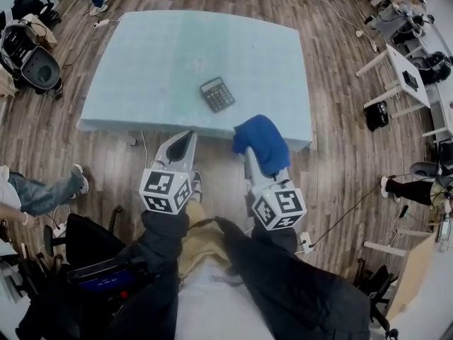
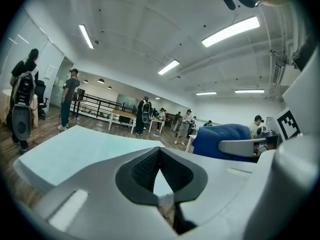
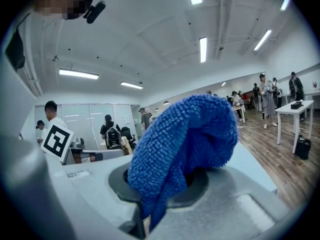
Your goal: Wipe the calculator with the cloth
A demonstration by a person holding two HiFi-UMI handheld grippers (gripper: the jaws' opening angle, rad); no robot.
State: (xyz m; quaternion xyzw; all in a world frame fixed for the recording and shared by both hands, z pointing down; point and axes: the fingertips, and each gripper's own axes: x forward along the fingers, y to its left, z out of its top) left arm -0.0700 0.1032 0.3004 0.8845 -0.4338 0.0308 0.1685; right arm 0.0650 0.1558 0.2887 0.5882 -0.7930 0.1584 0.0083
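A dark calculator (image 1: 216,94) lies tilted on the pale blue table (image 1: 156,55), near the front middle. My right gripper (image 1: 250,151) hovers at the table's front edge, shut on a blue cloth (image 1: 262,144) that bunches over its jaws. In the right gripper view the cloth (image 3: 186,134) fills the space between the jaws and hides the calculator. My left gripper (image 1: 190,135) hangs just in front of the table edge, left of the right one, shut with nothing in it. The left gripper view has the closed tips (image 2: 159,151), the table (image 2: 75,149) and the cloth (image 2: 220,136) off to the right.
Wooden floor surrounds the table. Office chairs (image 1: 32,55) stand at the left and a seated person's legs (image 1: 46,190) at the lower left. White desks (image 1: 403,73) and a black bag (image 1: 376,115) are at the right. Cables trail on the floor.
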